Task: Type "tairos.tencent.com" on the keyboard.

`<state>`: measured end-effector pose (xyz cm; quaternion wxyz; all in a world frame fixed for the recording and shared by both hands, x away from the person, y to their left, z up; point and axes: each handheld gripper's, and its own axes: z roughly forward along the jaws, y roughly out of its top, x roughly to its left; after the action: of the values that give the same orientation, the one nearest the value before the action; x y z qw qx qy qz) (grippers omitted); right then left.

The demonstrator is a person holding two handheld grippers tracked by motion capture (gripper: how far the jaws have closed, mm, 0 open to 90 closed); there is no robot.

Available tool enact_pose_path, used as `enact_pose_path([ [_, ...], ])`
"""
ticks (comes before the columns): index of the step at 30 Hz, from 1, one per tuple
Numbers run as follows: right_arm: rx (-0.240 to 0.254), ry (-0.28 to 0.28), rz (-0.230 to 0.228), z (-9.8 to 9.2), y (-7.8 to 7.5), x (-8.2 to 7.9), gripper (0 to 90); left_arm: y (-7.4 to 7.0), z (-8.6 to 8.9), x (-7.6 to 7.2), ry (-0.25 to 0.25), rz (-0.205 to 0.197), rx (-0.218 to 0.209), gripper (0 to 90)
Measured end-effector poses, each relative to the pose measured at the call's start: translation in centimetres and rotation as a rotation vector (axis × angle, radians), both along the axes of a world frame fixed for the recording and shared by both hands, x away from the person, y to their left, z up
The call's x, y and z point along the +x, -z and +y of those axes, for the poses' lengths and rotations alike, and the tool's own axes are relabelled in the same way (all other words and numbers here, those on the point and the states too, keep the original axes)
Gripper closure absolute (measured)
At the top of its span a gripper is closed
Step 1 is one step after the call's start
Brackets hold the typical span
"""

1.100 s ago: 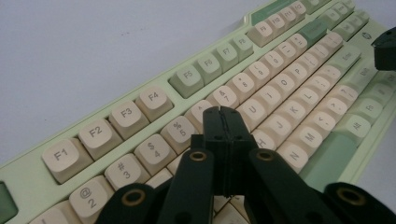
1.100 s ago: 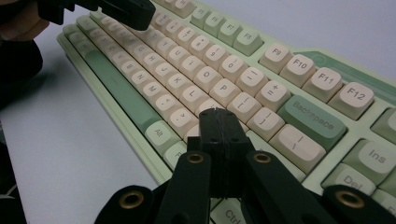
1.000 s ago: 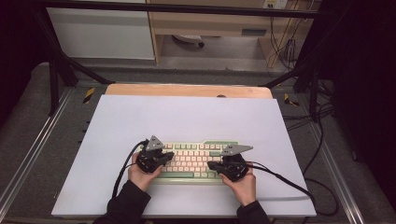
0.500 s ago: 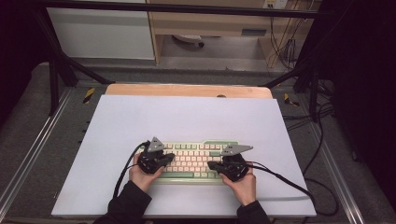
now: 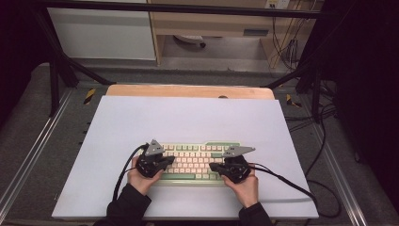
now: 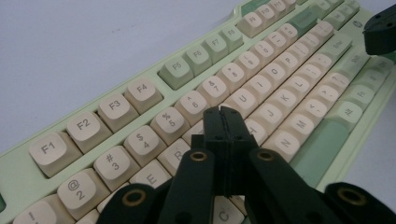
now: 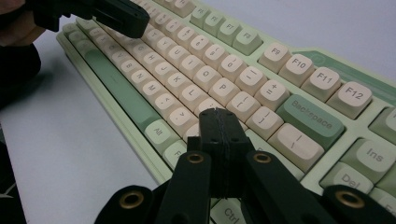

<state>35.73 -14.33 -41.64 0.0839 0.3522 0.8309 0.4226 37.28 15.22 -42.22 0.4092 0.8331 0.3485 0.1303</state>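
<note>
A pale green keyboard (image 5: 197, 155) with cream keys lies near the front of the white table. My left gripper (image 5: 165, 161) rests over its left half, jaws pressed together with nothing between them, their tip (image 6: 224, 114) low over the letter keys by R and T. My right gripper (image 5: 215, 166) hovers over the keyboard's right half, jaws also together and empty, their tip (image 7: 219, 115) above the keys left of the green Backspace key (image 7: 310, 120). In the right gripper view, the left gripper (image 7: 116, 16) reaches in at the top left.
A white mat (image 5: 188, 117) covers the table, with a wooden edge (image 5: 188, 91) at the back. Black cables (image 5: 291, 183) trail from both grippers across the mat. A metal frame (image 5: 56, 70) stands around the table.
</note>
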Motion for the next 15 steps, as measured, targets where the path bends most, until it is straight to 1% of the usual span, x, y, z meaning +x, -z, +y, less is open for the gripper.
enact_pose_path([
  [7,-0.004,-0.001,0.002,0.0,0.0,0.0,90.0,-0.3,0.7,-0.5,0.007,-0.005,0.003,90.0],
  [15,-0.002,0.001,-0.001,-0.1,-0.1,0.0,90.0,-0.5,1.8,-0.4,-0.017,-0.005,-0.003,90.0],
])
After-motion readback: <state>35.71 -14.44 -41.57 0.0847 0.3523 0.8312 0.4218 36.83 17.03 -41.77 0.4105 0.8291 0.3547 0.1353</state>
